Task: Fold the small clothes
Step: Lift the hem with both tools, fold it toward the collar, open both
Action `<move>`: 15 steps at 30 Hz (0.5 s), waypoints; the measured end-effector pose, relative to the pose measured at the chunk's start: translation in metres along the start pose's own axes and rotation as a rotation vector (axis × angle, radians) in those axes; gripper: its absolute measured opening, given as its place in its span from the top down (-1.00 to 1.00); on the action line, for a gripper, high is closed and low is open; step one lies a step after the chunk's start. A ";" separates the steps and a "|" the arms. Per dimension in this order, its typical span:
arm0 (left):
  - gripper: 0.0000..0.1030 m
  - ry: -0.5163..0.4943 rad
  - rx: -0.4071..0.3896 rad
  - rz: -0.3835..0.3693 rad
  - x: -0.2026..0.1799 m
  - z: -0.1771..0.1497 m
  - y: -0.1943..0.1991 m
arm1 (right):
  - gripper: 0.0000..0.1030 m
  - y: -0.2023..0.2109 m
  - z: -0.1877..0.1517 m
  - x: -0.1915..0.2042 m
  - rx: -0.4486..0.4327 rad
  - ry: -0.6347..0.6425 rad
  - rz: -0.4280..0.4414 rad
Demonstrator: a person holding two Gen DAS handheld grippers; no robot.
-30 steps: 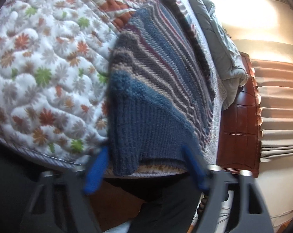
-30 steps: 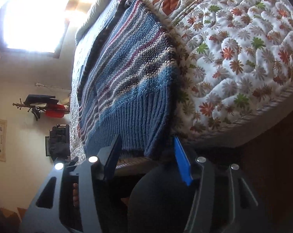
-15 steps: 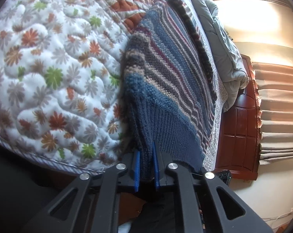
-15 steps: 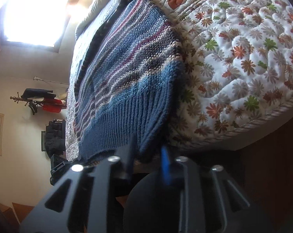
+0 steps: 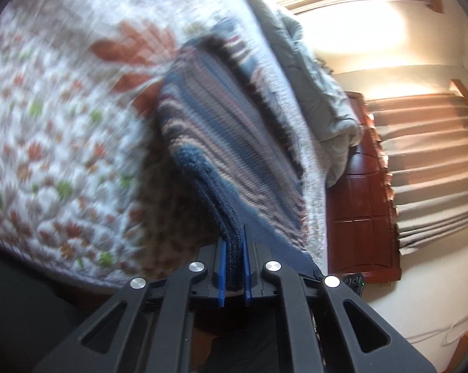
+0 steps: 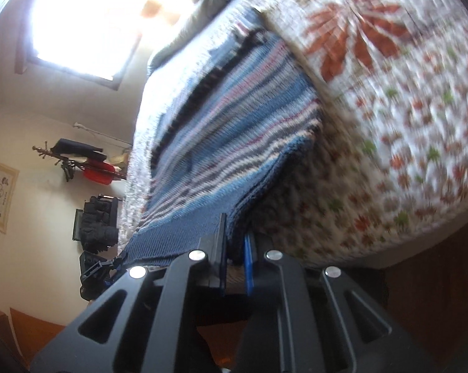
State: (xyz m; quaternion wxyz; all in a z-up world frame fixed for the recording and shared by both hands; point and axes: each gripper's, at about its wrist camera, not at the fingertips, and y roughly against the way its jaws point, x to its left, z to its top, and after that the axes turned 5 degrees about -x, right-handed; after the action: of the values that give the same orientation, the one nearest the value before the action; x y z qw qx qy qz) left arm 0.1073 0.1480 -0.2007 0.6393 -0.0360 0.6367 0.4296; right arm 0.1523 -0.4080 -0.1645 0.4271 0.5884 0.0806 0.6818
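Sweater, a striped blue knit, lies on the quilt of a bed, its ribbed hem at the near edge and its body running away toward the far side, where a grey blanket is bunched. Its long axis points straight away from both tongs, so the far end is where the hem would have to go for a fold in half

Left gripper is pressed together on the hem's left corner; in the left wrist view the knit sits between the blue pads and rises out of them. Right gripper pinches the hem's right corner in the same way, with the ribbed band stretching off to the left of it toward the other tongs. Both corners look lifted clear of the quilt, with shadow under the cloth

Neither hand is nearer than the other; they hold the two ends of one edge. Judging by that, the next move is forward and over, both together, keeping the hem level so that the fold lands square
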 end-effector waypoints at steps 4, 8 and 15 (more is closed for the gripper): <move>0.85 -0.039 -0.027 -0.035 -0.026 0.014 0.009 | 0.86 0.012 0.020 0.023 -0.025 0.048 0.024; 0.85 -0.078 -0.050 -0.056 -0.050 0.031 0.016 | 0.86 0.020 0.044 0.047 -0.048 0.097 0.040; 0.85 -0.159 -0.071 -0.051 -0.085 0.066 0.015 | 0.86 0.021 0.084 0.078 -0.073 0.167 0.032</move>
State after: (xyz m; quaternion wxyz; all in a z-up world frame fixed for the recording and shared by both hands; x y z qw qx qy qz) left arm 0.1653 0.1543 -0.1088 0.6969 -0.0405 0.5673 0.4370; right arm 0.2196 -0.4007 -0.0696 0.4291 0.5148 0.0815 0.7377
